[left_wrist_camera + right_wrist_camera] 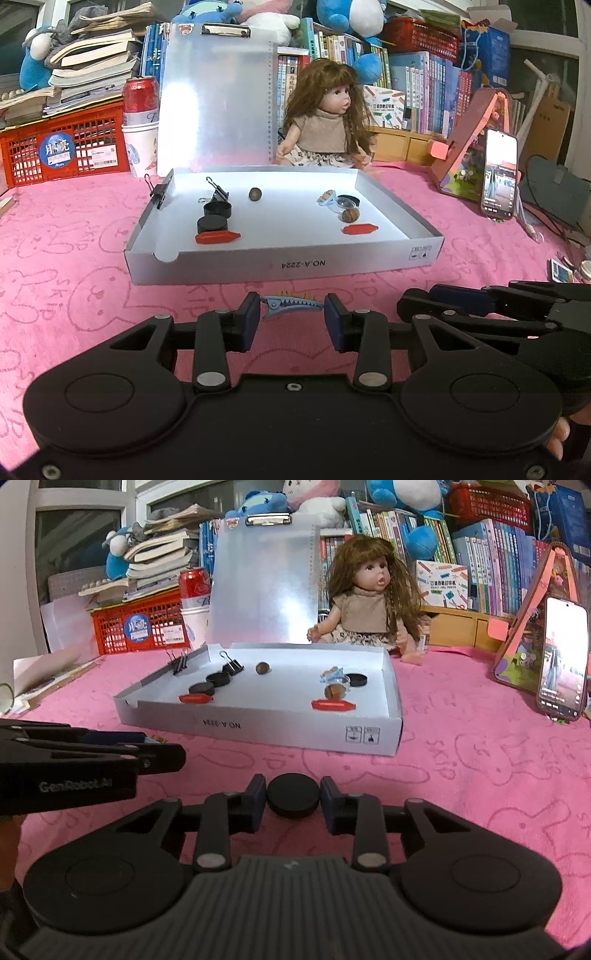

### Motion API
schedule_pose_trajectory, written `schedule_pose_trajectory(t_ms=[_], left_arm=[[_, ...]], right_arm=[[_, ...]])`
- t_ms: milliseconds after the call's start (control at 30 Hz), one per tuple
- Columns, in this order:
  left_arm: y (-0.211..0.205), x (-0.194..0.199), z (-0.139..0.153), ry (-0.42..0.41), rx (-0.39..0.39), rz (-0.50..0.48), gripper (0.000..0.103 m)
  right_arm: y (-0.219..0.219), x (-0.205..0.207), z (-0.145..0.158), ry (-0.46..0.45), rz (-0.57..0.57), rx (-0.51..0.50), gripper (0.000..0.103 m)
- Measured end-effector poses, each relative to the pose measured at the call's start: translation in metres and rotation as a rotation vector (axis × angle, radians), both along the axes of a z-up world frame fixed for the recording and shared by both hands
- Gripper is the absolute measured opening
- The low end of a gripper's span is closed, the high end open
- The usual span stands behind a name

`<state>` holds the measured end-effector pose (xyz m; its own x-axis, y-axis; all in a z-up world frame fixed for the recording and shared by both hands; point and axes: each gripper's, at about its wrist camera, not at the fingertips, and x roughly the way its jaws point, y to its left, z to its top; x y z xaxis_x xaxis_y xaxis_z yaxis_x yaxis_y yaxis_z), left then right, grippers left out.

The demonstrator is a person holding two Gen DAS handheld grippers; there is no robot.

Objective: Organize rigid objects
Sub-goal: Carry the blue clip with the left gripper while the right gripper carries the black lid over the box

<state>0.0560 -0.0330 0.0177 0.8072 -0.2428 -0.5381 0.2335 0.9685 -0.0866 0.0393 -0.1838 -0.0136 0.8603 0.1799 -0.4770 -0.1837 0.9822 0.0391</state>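
My left gripper (290, 314) is shut on a blue toothed hair clip (291, 305), held crosswise between its blue pads just above the pink cloth. In the right wrist view, my right gripper (293, 794) is shut on a black round cap (293, 794). The two grippers sit side by side in front of a shallow white box (280, 264), which shows in the right wrist view as the white box (258, 731). The box holds two black caps (214, 218), binder clips (218, 192), two red pieces (218, 237), two brown nuts (255, 194) and a clear jar (341, 203).
A doll (325, 122) sits behind the box beside an upright clipboard (214, 103). A lit phone (499, 175) leans at the right. A red crate (62, 147), a red can (140, 99) and stacked books stand at the back left. Pink cloth covers the table.
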Motion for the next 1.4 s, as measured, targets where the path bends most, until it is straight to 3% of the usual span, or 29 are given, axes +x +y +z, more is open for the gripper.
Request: schedule_pose_trajectory(t_ms=[633,1400], left_arm=[[-0.005,0.04,0.026,-0.058,-0.007,0.038,0.036],[-0.003,0.1,0.014,-0.013,-0.024,0.083,0.036]], right_arm=[[0.002,0.032,0.025,-0.044,-0.035,0.052,0.037],[-0.001,0.082,0.026,-0.001,-0.081,0.092,0.037]])
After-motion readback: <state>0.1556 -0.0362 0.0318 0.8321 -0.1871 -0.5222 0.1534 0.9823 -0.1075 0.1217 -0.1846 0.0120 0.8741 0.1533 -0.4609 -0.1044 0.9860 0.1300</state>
